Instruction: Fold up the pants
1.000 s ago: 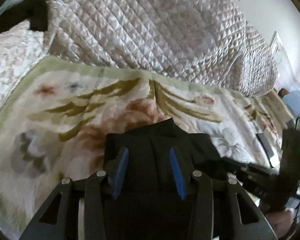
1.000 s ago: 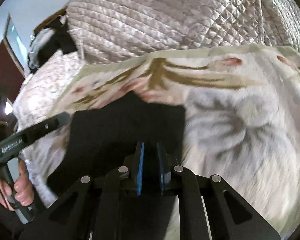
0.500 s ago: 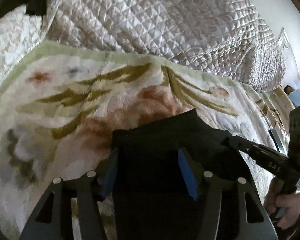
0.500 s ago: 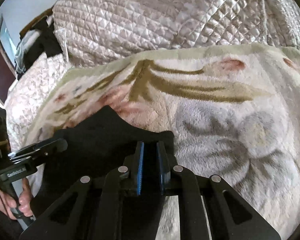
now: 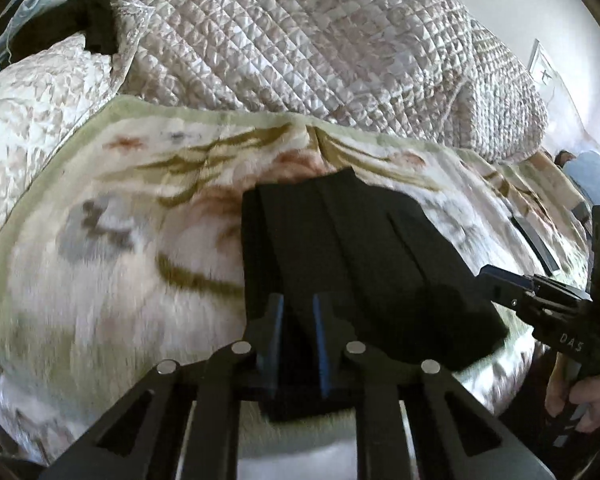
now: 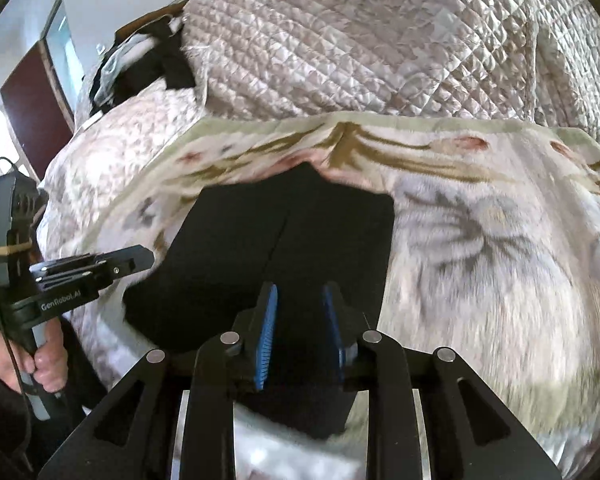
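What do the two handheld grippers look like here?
Both grippers are black, with blue ribbed pads on their fingers and silver bolts. The left gripper reads "GenRobot.AI", with a cable and a rubber band; the right gripper reads "DAS". Bare hands grip the handles.

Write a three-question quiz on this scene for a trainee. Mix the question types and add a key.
1. True or false: the black pants lie on the floral blanket.
2. In the right wrist view, the right gripper has its fingers: A) pressed together; B) apart, with a gap between them; C) out of view.
3. Fill in: the pale bedspread piled behind the blanket has a ____ surface.

Key: 1 true; 2 B; 3 quilted.
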The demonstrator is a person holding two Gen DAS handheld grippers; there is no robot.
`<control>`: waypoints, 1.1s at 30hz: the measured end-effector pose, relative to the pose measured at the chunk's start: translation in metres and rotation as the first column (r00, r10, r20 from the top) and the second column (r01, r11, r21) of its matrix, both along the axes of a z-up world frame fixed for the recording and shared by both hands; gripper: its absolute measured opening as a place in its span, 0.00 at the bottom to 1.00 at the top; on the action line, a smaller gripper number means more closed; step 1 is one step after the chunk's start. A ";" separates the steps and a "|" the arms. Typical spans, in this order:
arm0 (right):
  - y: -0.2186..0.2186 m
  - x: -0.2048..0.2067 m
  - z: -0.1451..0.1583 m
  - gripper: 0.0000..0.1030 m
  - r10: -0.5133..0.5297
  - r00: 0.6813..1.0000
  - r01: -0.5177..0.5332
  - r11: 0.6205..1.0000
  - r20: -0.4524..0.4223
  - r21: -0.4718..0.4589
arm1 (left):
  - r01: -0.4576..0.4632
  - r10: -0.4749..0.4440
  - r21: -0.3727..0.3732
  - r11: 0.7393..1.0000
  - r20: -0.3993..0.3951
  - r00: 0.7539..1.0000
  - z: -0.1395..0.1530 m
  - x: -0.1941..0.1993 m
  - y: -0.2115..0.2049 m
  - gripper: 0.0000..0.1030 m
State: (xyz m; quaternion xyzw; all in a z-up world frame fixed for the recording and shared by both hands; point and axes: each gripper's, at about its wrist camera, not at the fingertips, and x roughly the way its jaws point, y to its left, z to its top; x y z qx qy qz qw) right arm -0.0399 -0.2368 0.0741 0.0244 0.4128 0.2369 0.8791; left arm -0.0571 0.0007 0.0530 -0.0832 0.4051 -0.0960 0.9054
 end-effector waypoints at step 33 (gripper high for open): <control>-0.019 0.012 0.003 0.45 -0.019 0.997 0.025 0.997 -0.071 0.077 | -0.033 0.033 0.063 0.997 0.003 0.999 0.015 0.014 -0.008 0.51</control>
